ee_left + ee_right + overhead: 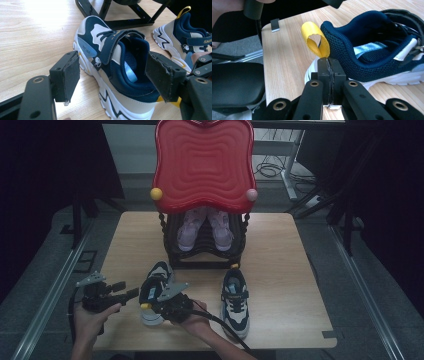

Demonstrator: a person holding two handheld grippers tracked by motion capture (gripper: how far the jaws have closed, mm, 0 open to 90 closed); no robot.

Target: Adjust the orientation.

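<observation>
Right gripper (pixel 329 62) at lower centre of frame, jaws pressed together just below the sneaker's (pixel 374 50) yellow heel loop (pixel 315 40). Left gripper (pixel 112 75) jaws apart, straddling that sneaker on the desk (pixel 32 37) without touching.

A light wooden table (pixel 280 250) carries a black rack (pixel 205 255) at its far side and two navy-and-white sneakers: one (pixel 155 290) at the closed fingertips, its mate (pixel 235 302) just beside.
</observation>
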